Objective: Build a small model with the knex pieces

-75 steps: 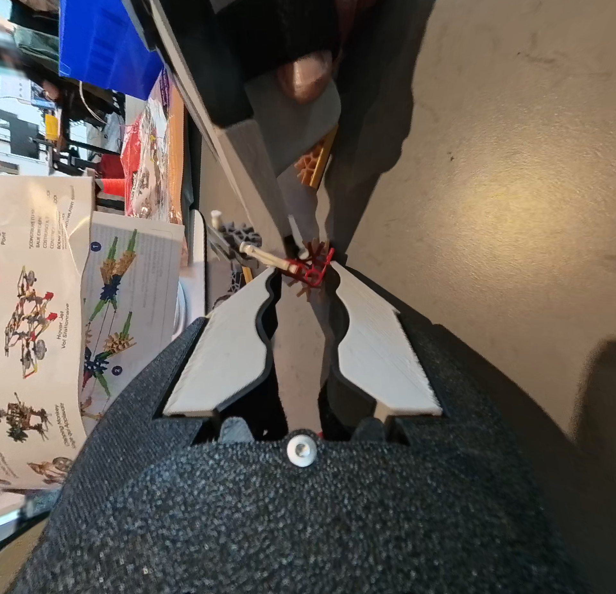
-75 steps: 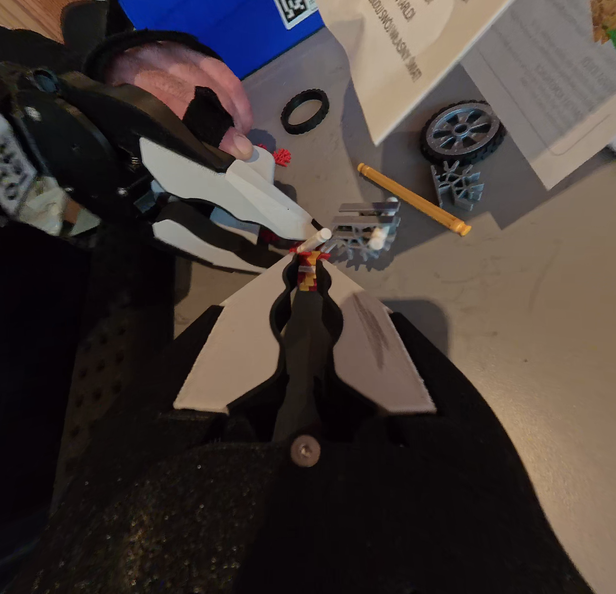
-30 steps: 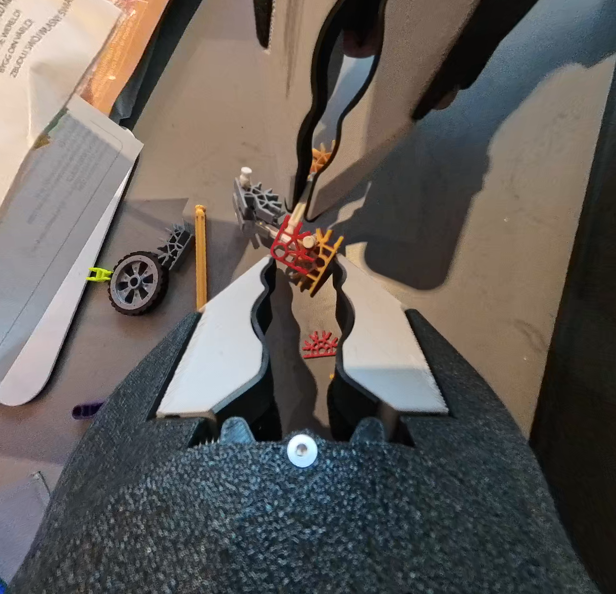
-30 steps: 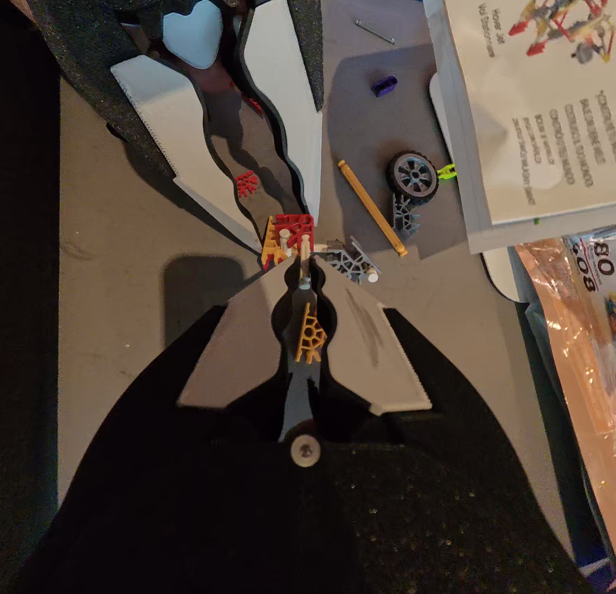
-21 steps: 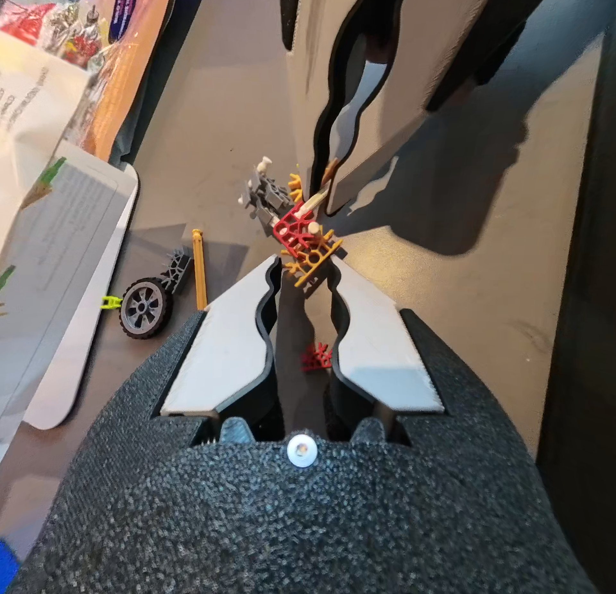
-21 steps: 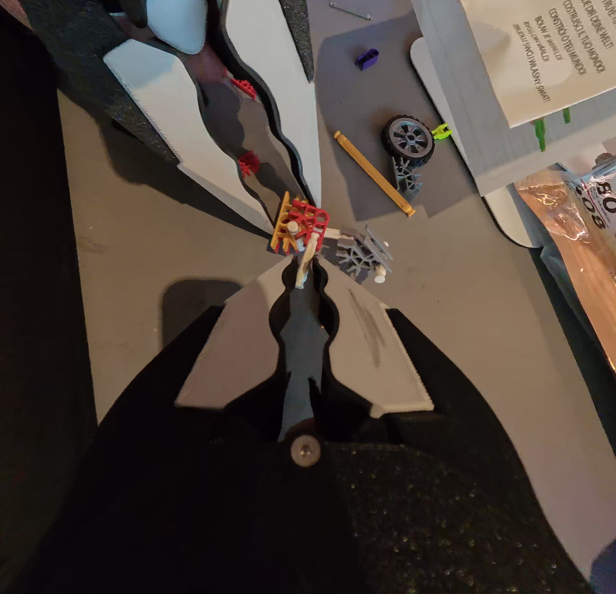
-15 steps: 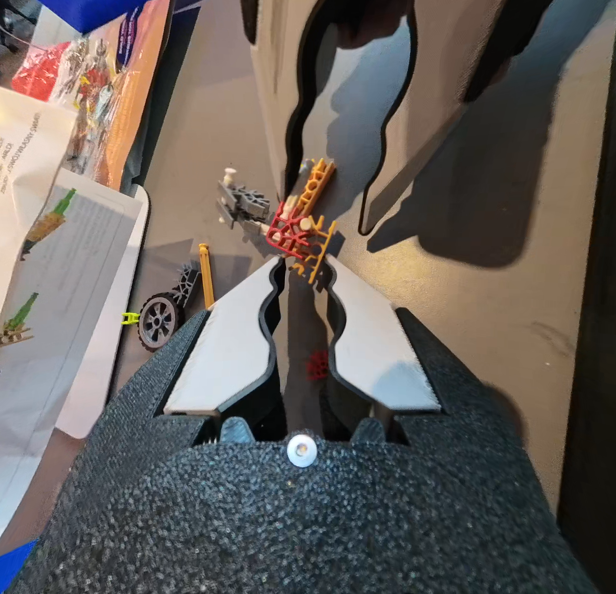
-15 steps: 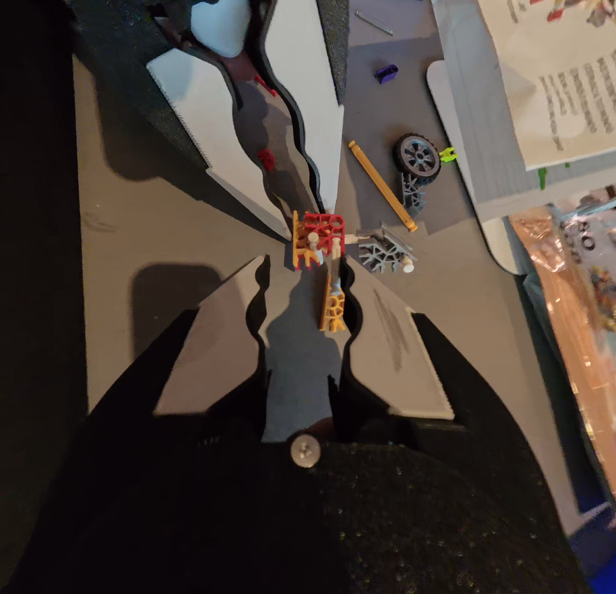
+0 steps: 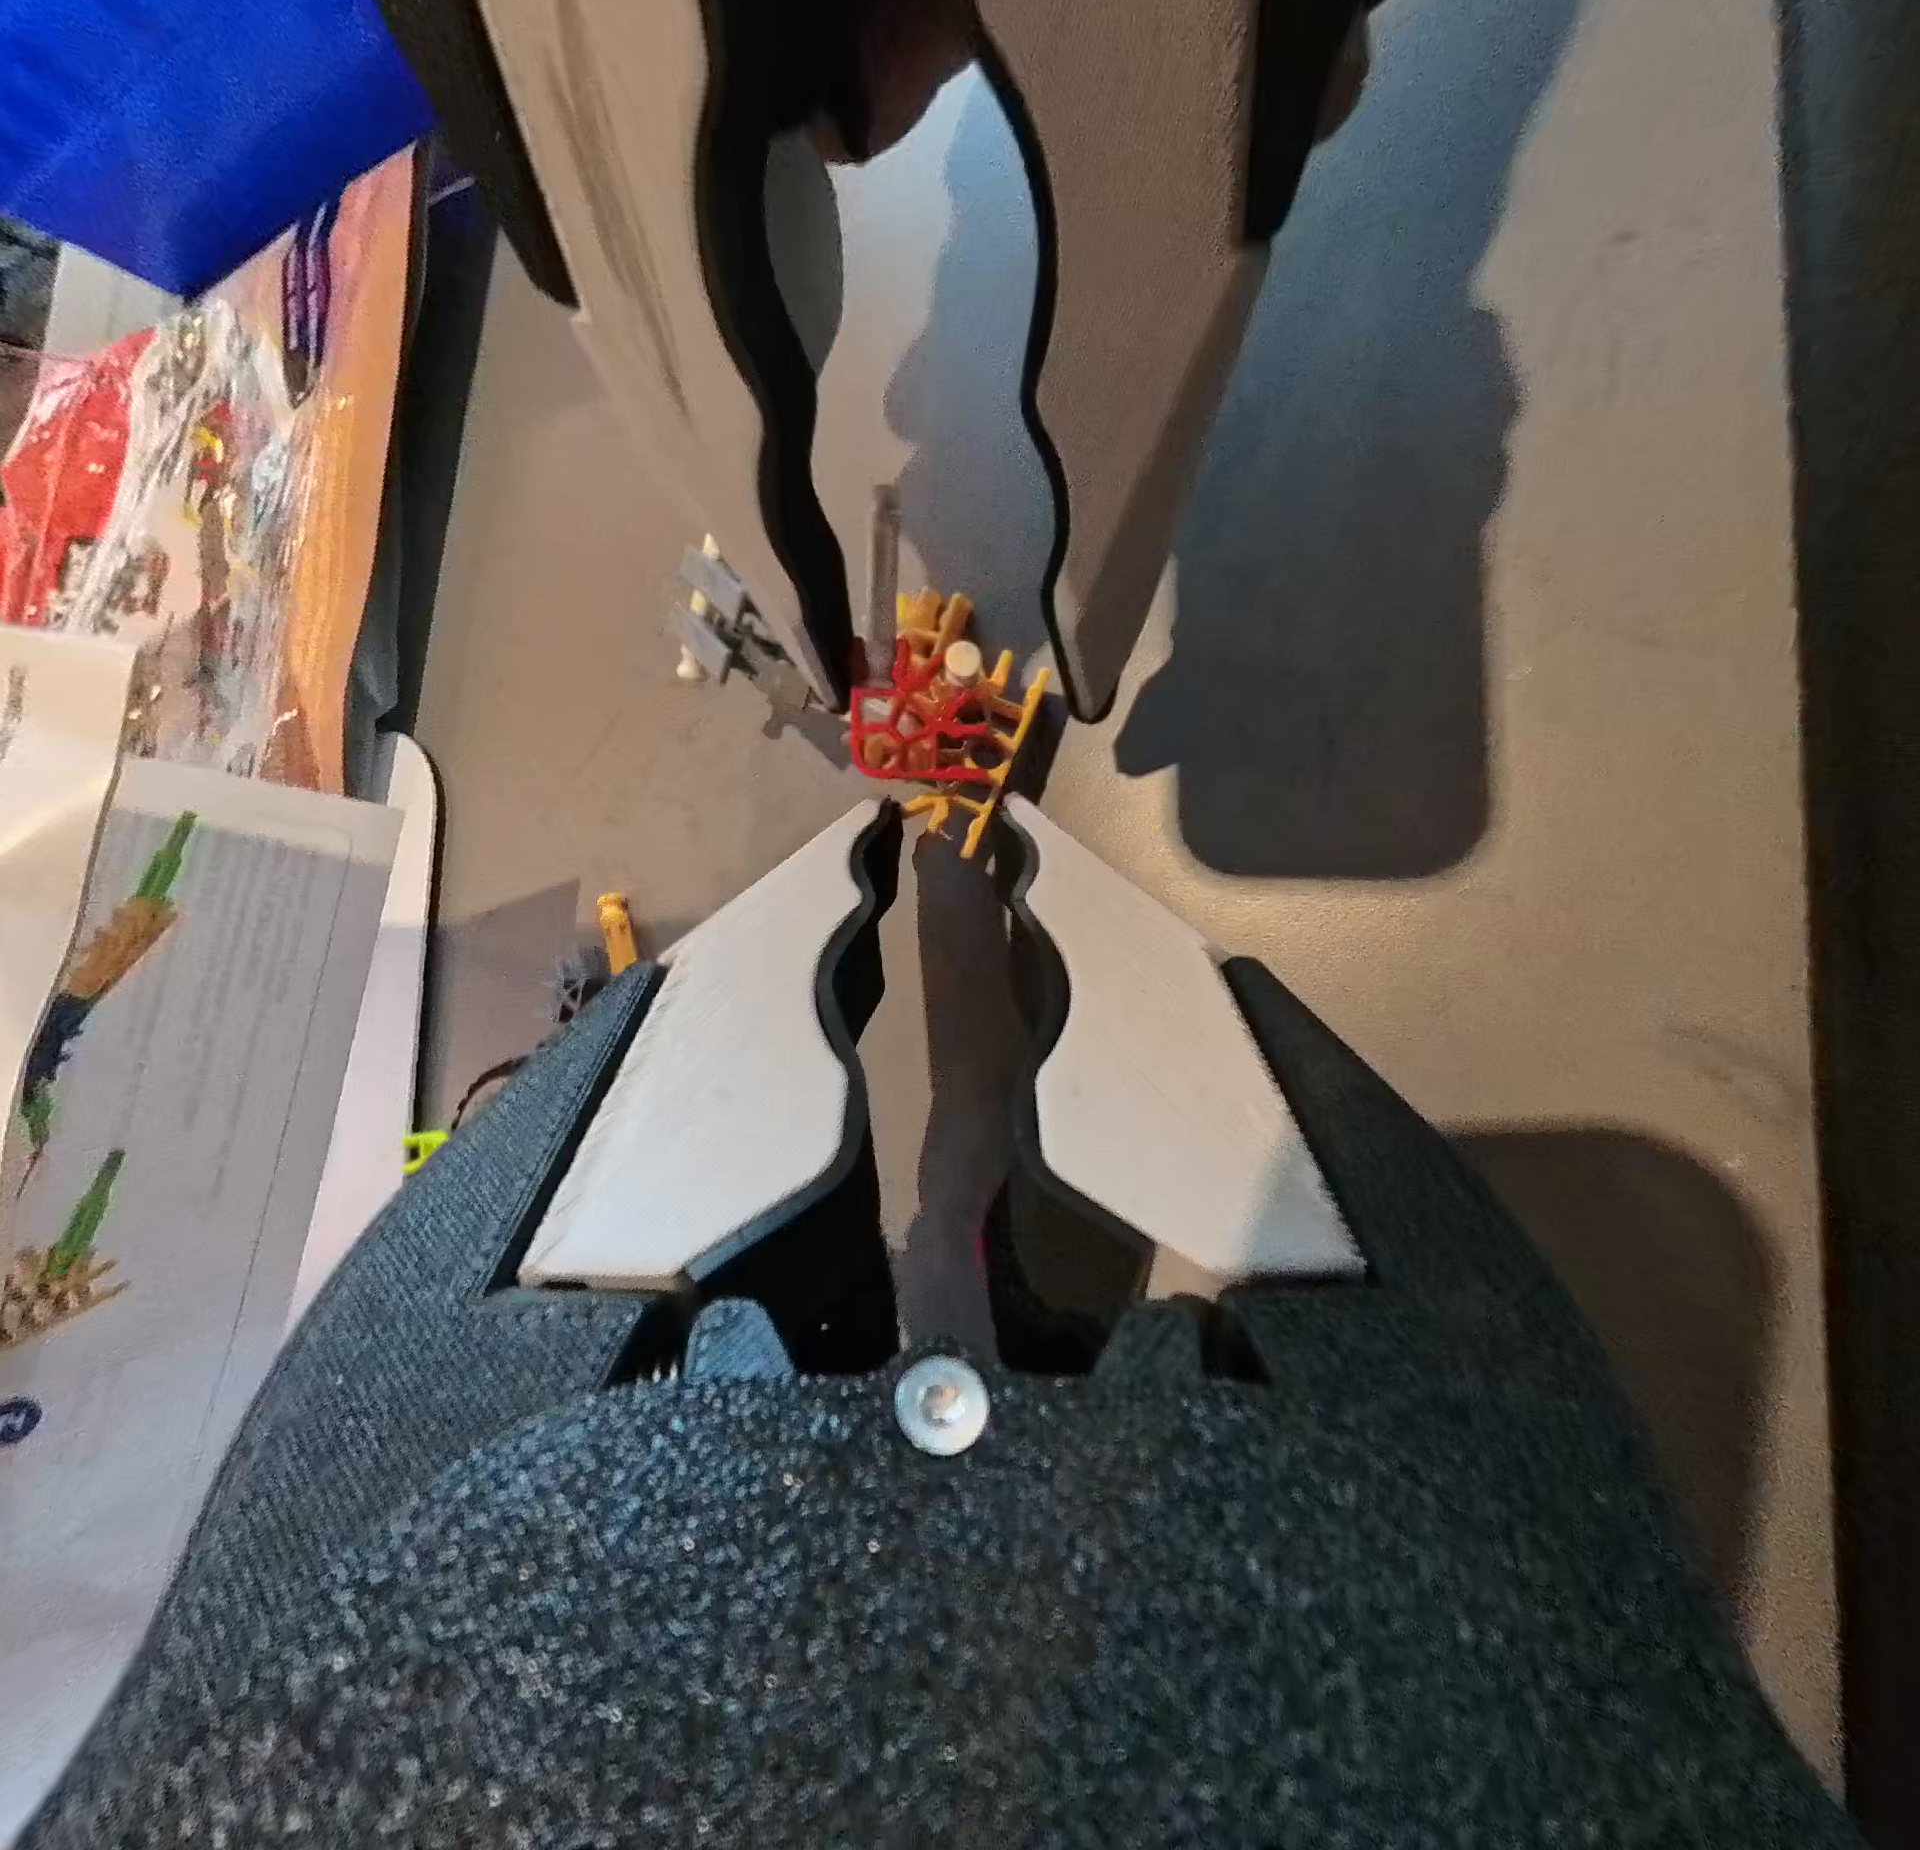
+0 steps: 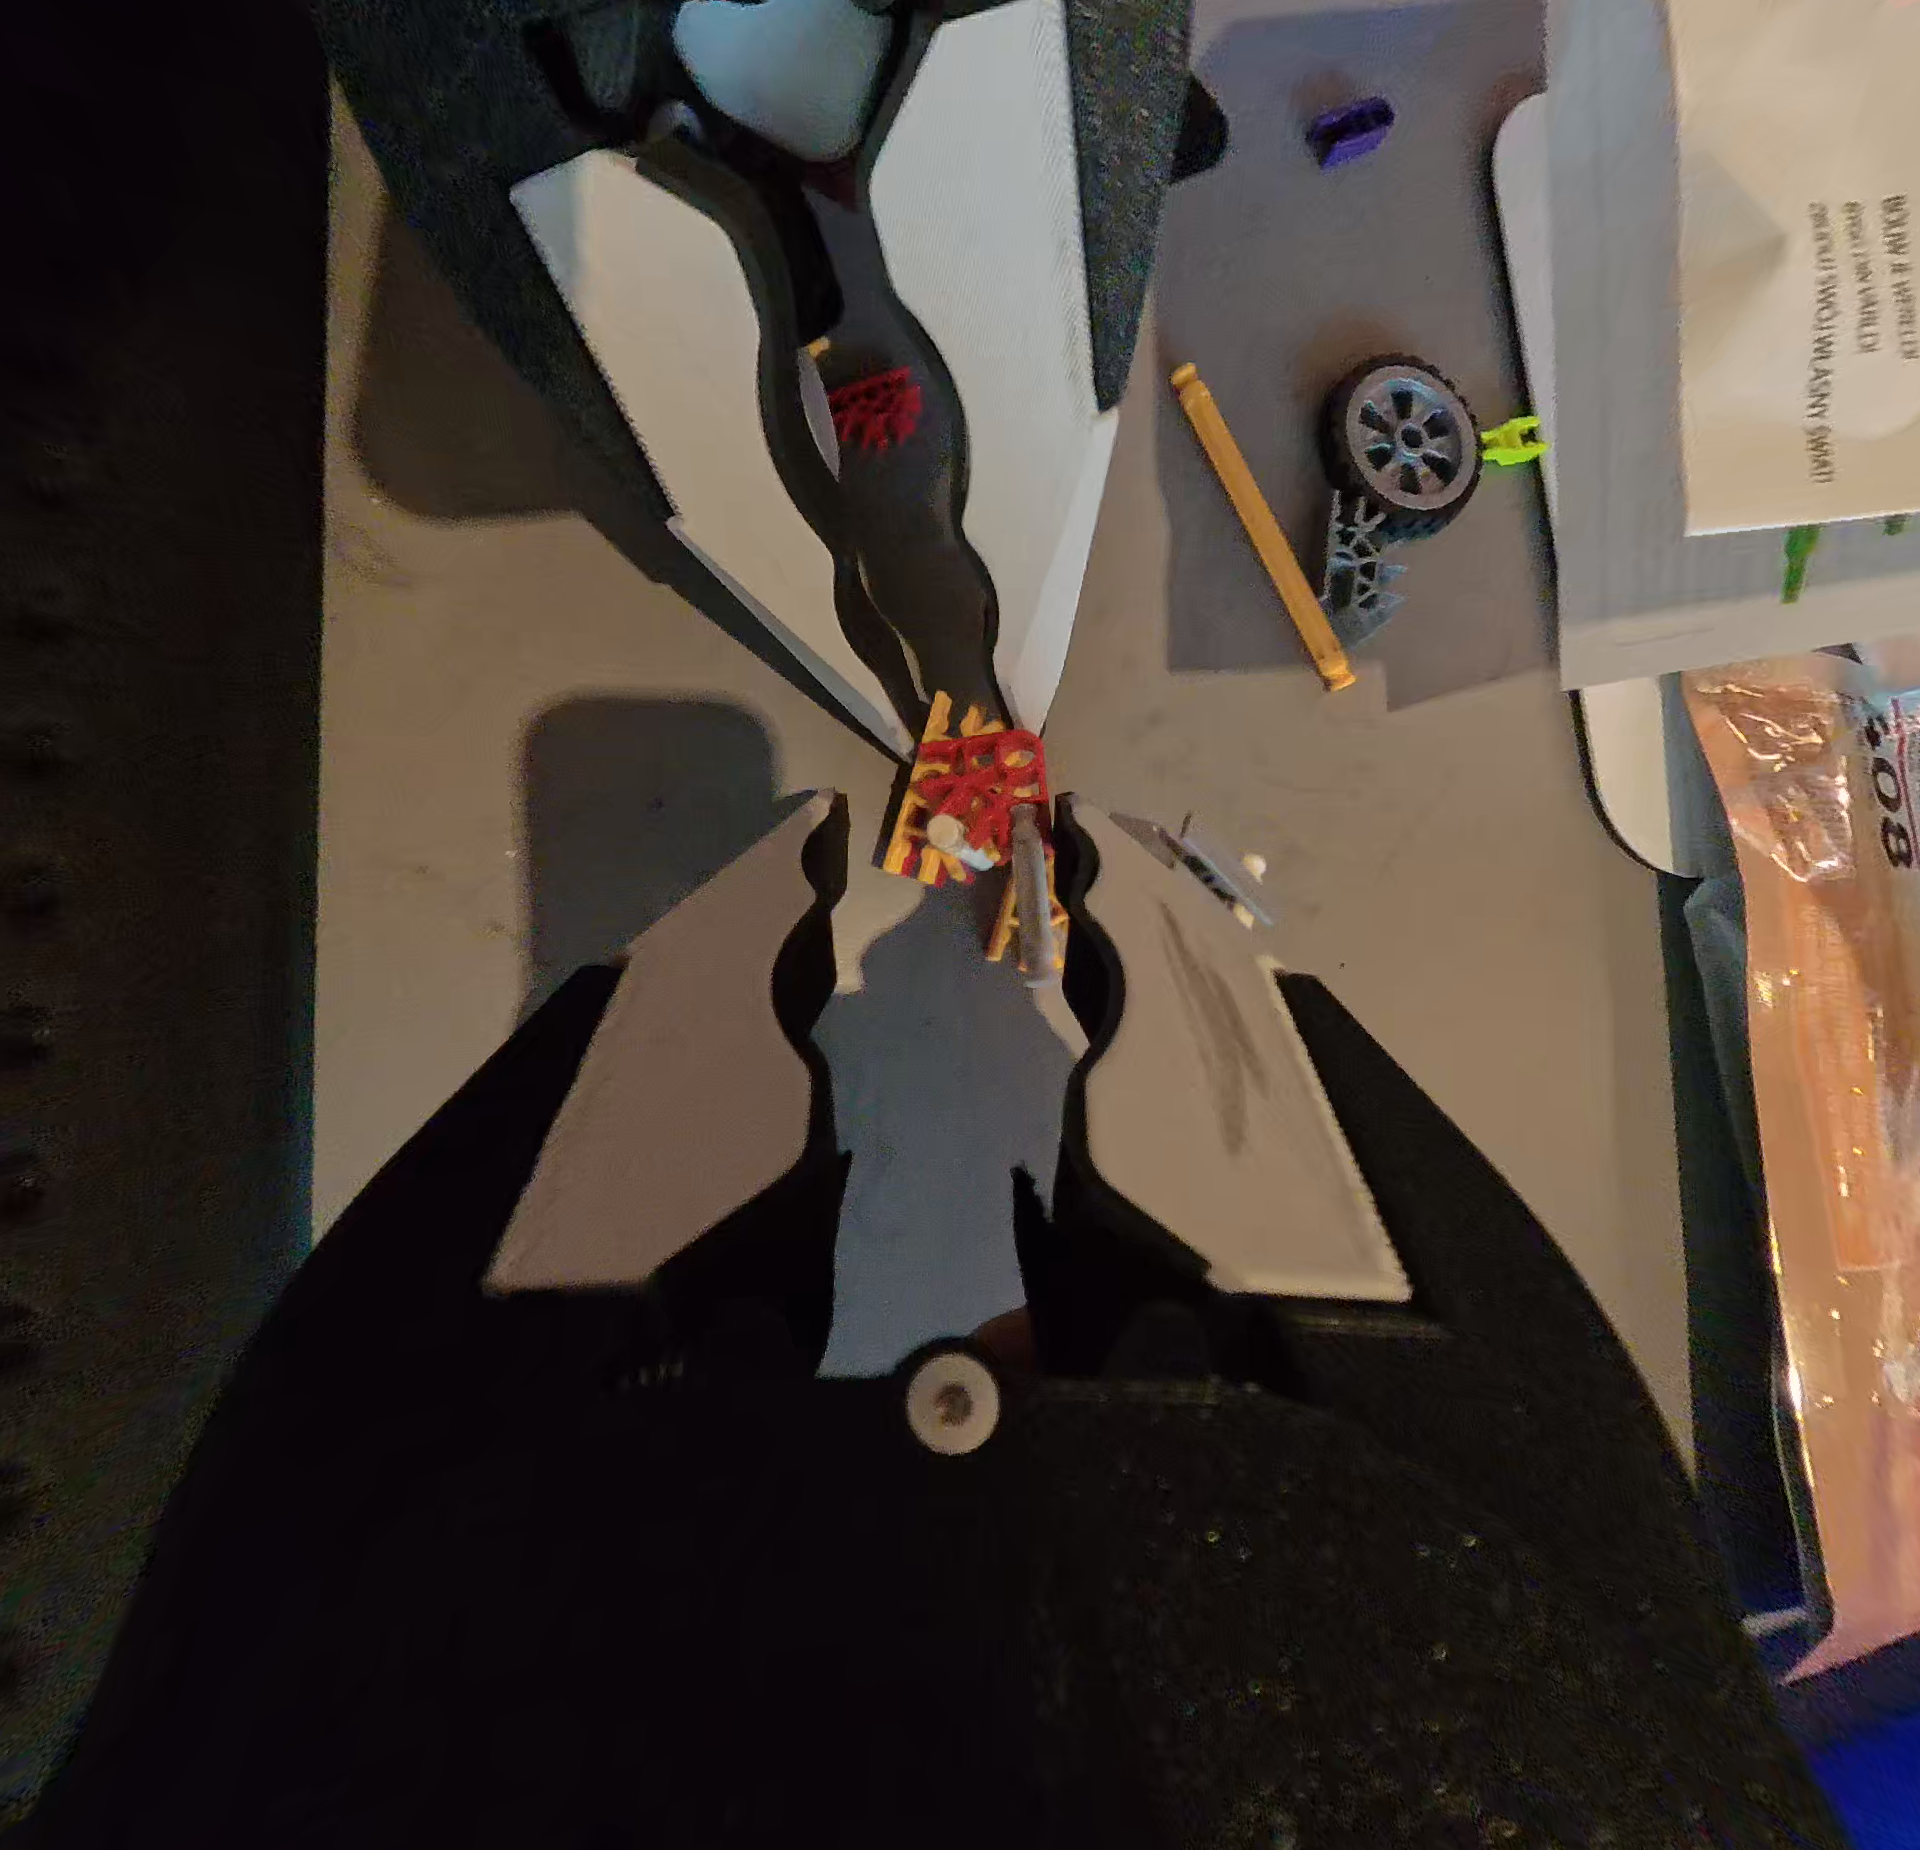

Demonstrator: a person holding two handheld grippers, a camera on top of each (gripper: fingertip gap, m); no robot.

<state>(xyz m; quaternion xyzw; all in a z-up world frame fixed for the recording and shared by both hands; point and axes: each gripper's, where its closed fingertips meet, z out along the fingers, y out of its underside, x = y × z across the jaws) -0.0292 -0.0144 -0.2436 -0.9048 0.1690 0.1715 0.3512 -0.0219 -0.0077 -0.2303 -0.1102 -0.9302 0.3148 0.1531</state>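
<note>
Matte grey tabletop (image 10: 1351,844); latticed red-and-yellow plastic assembly (image 10: 961,798) in left gripper (image 9: 940,808).

The left gripper (image 9: 940,813) hides most of the wheel (image 9: 488,1083).

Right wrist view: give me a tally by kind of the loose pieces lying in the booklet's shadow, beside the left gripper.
Yellow rod: 1
Black wheel: 1
Grey connector: 1
Green clip: 1
Purple piece: 1
Total: 5
</note>
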